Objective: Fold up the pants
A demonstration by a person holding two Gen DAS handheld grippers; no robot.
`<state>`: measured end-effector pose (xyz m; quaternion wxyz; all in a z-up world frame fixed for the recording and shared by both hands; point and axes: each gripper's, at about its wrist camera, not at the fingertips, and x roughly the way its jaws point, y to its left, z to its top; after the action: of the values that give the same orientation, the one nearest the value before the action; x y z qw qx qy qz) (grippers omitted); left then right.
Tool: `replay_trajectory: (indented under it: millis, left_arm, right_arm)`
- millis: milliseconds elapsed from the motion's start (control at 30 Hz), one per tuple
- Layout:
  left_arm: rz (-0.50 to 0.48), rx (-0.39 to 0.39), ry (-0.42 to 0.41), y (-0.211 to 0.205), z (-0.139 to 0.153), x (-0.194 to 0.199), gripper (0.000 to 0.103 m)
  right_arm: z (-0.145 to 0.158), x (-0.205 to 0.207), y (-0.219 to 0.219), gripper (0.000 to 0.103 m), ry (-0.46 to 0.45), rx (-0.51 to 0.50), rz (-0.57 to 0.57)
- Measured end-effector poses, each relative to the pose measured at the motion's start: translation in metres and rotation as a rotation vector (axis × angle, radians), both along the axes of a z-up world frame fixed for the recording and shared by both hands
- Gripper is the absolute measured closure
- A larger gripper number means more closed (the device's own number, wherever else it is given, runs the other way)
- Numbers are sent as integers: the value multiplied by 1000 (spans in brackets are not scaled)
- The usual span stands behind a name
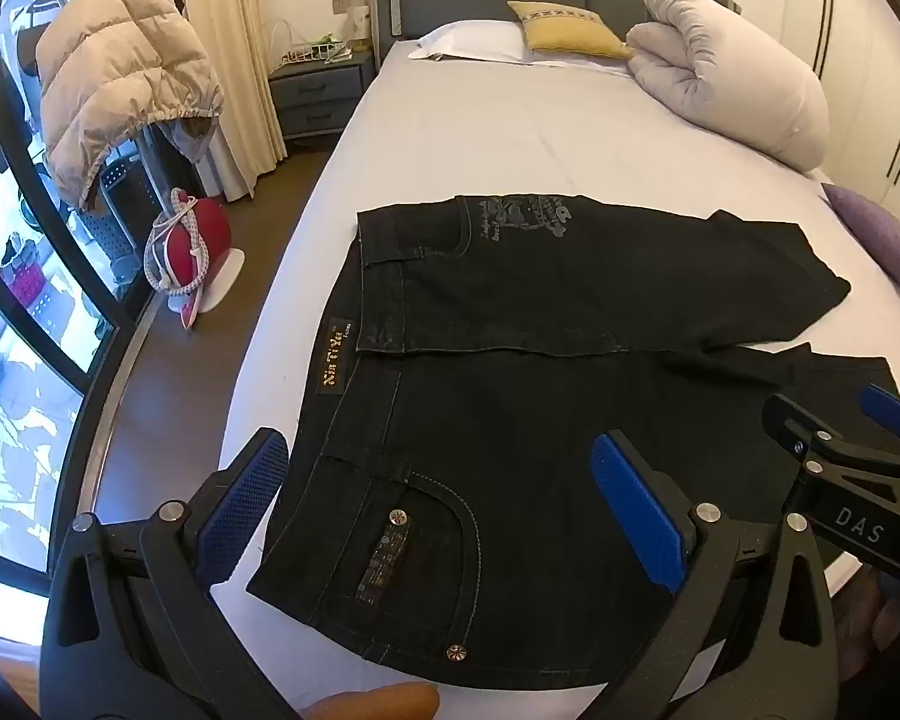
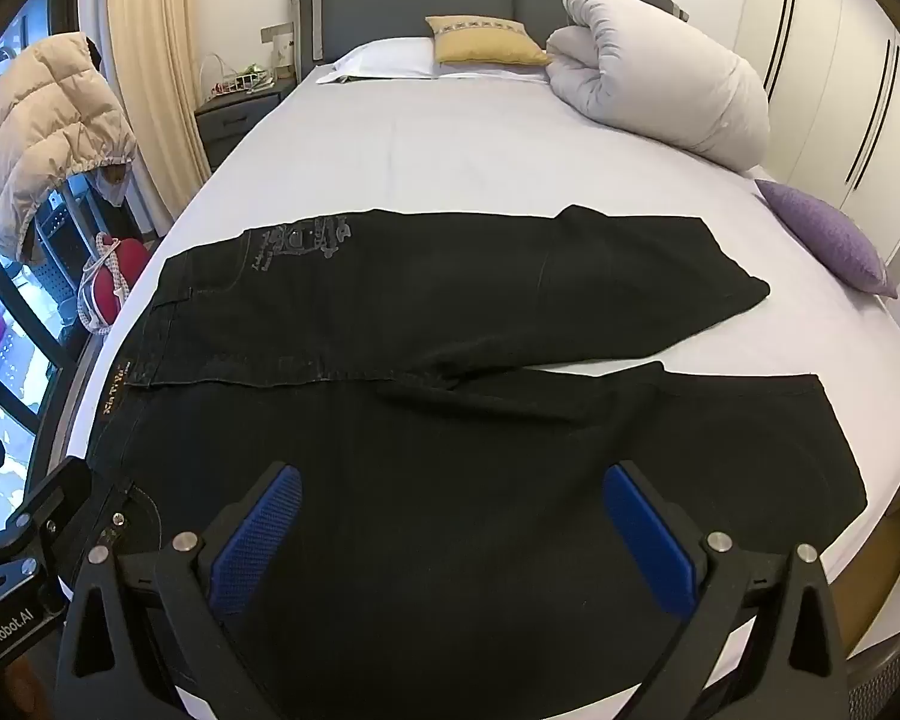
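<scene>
Black pants (image 1: 510, 396) lie spread flat on the bed (image 1: 498, 138), waistband toward the bed's window side, one leg folded across the other on the headboard side. The left gripper (image 1: 444, 510) hangs over the waist and front pocket, jaws wide apart with nothing between them. The right gripper (image 2: 453, 540) hovers over the near leg, further from the waistband, jaws equally apart and empty; whether either touches the cloth is hard to tell. Beyond the pants, toward the headboard, sit a rolled white duvet (image 2: 660, 72) and a yellow pillow (image 2: 486, 39). A purple cushion (image 2: 828, 237) lies beside the leg ends.
</scene>
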<state>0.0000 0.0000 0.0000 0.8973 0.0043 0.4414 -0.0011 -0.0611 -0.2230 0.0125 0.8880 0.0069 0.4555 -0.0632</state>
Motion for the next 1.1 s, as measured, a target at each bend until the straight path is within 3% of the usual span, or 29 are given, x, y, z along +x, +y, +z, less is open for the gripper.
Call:
replay_trajectory:
  millis: [1100]
  left_arm:
    - [-1, 15, 7, 1, -8, -1, 0]
  right_arm:
    - [-5, 2, 2, 0, 16, 5, 3]
